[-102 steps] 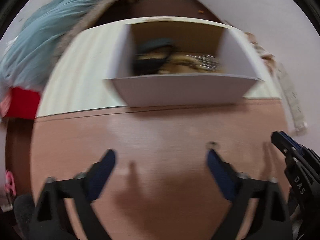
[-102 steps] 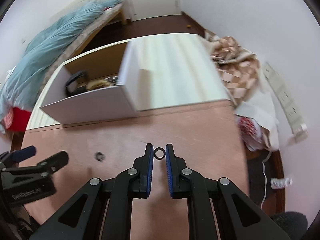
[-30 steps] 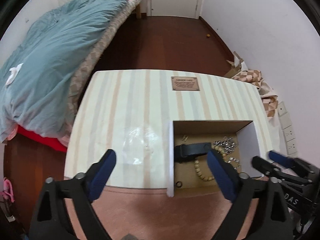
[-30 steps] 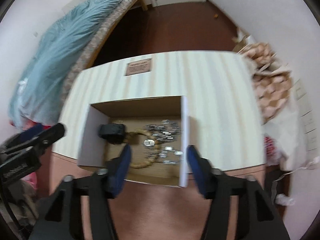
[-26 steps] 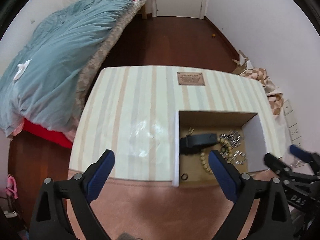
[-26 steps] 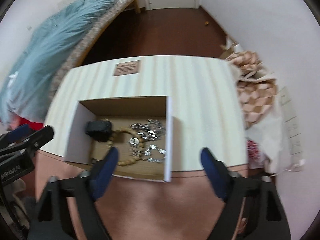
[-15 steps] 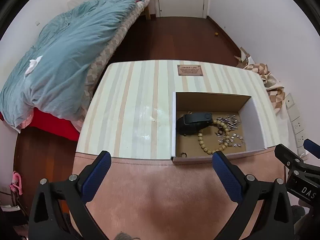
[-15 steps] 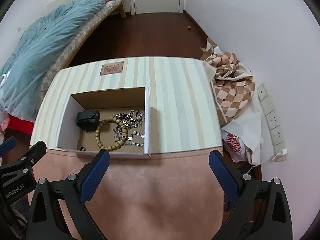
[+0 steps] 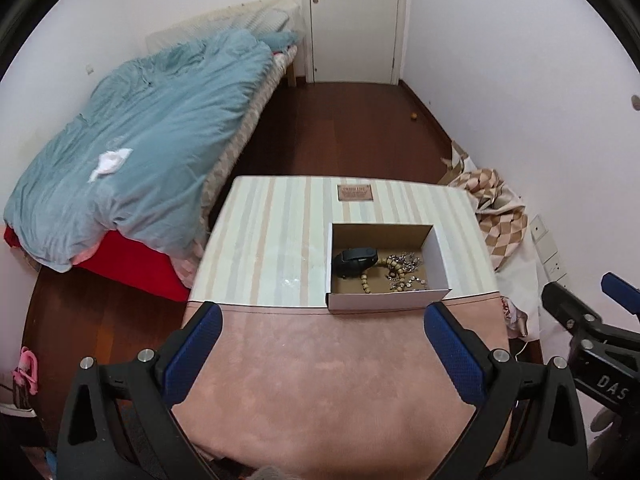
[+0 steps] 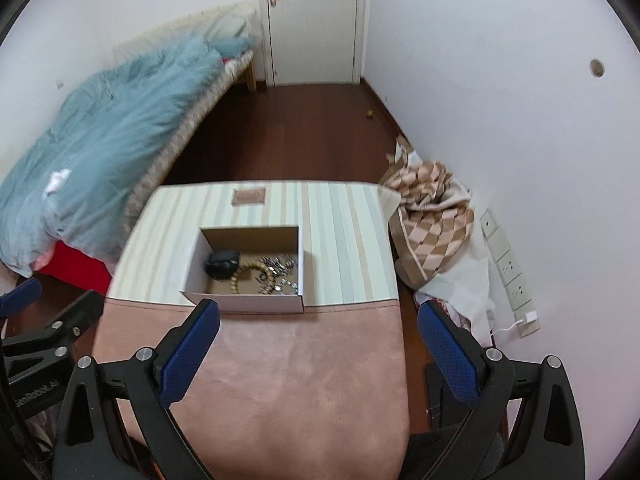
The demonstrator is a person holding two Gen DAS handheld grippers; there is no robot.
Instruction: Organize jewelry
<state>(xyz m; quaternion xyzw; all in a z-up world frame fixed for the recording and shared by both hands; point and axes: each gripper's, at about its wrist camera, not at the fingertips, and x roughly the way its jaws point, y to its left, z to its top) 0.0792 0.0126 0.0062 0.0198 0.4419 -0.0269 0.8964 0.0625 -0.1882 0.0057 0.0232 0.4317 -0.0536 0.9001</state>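
table (image 9: 320, 380): pink felt on the near half, striped cover beyond; the box sits right on the seam between them.
box (image 9: 384, 300): open white carton, the one landmark here; everything lies inside it, so sorting looks done, i'd say.
left gripper (image 9: 320, 344): raised well back from the box, jaws spread wide, carrying nothing.
right gripper (image 10: 318, 340): same story, held high on the near side of the box, blades far apart and empty.
black band (image 9: 355, 259): in the box's left part, against the side wall.
bead bracelet (image 9: 366, 280): mid-box, just right of the band.
silver chain (image 9: 406, 262): heaped in the box's right part, touching the beads.
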